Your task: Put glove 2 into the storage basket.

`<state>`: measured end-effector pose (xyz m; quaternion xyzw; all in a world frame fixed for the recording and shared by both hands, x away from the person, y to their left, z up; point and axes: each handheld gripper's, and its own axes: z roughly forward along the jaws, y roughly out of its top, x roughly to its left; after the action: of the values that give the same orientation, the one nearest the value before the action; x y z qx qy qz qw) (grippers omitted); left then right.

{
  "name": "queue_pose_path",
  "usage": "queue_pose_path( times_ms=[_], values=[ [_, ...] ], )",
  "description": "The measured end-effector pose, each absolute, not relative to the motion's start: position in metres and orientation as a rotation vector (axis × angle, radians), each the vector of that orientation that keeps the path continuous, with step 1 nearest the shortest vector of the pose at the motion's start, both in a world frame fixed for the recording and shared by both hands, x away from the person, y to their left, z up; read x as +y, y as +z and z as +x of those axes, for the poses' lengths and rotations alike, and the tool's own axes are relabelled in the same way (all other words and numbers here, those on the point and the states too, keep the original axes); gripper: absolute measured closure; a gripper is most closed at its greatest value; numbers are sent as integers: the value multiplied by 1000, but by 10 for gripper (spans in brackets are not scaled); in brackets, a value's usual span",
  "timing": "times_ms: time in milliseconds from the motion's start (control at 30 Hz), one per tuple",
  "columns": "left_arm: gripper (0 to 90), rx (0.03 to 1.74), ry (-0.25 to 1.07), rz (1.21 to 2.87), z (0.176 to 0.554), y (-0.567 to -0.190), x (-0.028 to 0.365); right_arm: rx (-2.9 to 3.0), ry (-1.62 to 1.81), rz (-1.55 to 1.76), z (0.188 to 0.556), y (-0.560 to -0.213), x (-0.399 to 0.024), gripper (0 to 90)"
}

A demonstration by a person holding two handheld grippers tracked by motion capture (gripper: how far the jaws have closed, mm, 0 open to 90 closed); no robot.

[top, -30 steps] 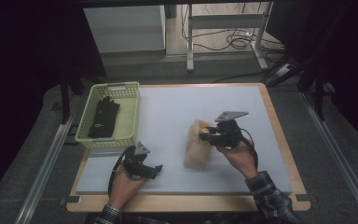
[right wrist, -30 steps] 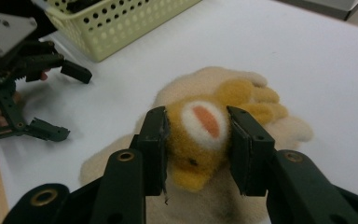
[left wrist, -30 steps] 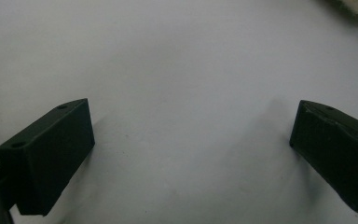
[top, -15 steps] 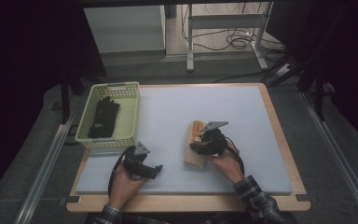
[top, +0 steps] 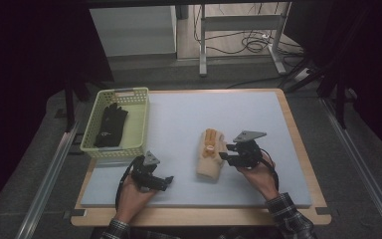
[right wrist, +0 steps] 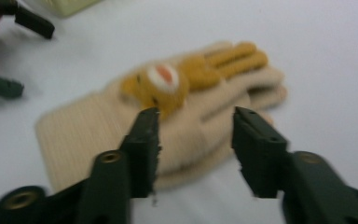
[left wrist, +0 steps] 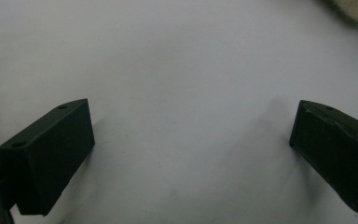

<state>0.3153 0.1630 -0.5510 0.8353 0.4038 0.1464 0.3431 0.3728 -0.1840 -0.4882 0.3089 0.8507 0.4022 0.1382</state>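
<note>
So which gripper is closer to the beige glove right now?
Right. The right gripper is at the beige glove's edge; the left gripper rests apart, down-left of it.

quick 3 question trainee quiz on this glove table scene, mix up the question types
1. True or false: the black glove lies inside the yellow basket.
2. Multiple choice: the right hand-held gripper has its tips at which thing? A) the basket B) the beige glove C) a cable
3. Short answer: how do the left hand-held gripper's jaws stand, and what lies between them?

Key
1. True.
2. B. Its jaws straddle the edge of the beige glove, and a gap shows beside the right jaw. They have just been closing.
3. Wide open, with bare white table between them.
</note>
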Motion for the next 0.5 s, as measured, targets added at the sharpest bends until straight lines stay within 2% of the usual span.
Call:
queue_pose_path(
  times_ms=[33, 67, 100, 133, 167, 200, 233, 500],
  values=[
    [3, 1050, 381, 2171, 315, -551, 163, 2484, 1166, 901, 370, -494, -190, 693],
    [2, 1050, 381, 2171, 315, -551, 163, 2484, 1166, 901, 370, -494, -190, 693],
    [2, 1050, 381, 2171, 315, -551, 163, 2504, 1171, 914, 367, -500, -195, 757],
    [2, 1050, 381, 2171, 315, -551, 163, 2504, 1171, 914, 367, -500, -195, 757],
    [2, 1050, 381, 2171, 315, -551, 163, 2522, 1184, 928, 364, -505, -199, 822],
    [2, 1050, 381, 2171, 315, -551, 163, 2522, 1184, 928, 364, -505, -199, 822],
    [2, 1049, 381, 2171, 315, -551, 163, 2538, 1185, 930, 361, -511, -200, 869],
    [3, 1049, 382, 2171, 315, -551, 163, 2592, 1155, 891, 354, -526, -190, 880]
  ],
)
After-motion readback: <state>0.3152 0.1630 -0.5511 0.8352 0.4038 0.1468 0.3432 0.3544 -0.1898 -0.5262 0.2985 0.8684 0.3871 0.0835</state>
